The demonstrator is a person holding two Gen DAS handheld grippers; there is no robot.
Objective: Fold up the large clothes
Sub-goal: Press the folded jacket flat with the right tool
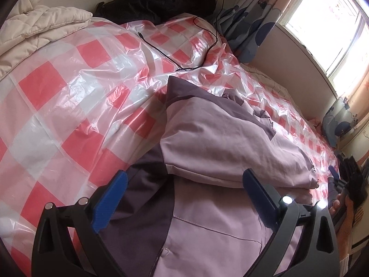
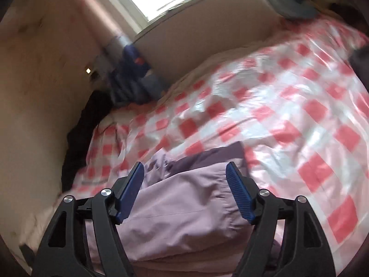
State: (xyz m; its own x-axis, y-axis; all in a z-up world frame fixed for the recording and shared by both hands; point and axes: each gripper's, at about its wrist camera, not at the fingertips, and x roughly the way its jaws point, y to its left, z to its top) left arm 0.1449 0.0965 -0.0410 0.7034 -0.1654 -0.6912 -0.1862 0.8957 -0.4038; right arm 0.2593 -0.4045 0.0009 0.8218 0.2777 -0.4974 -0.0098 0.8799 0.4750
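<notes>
A lilac jacket [image 1: 221, 143] with dark purple panels lies partly folded on a bed under a pink-and-white checked plastic sheet [image 1: 69, 87]. One lilac part is folded over onto the rest. My left gripper [image 1: 184, 184] hovers open over the jacket's near end, its blue fingers [image 1: 113, 196] wide apart on either side of the cloth. In the right wrist view, which is blurred, the jacket [image 2: 184, 207] fills the space below my right gripper [image 2: 185, 184]. That gripper is open and nothing is pinched between its pads. A hand [image 1: 341, 207] holding the right gripper shows at the left wrist view's right edge.
A cream quilt [image 1: 41, 27] is bunched at the far left corner. A black bag or garment [image 1: 161, 2] lies against the far wall. A black cable [image 1: 184, 53] runs across the sheet. Blue-patterned curtains [image 1: 249, 27] and a bright window [image 1: 327, 23] border the bed's right side.
</notes>
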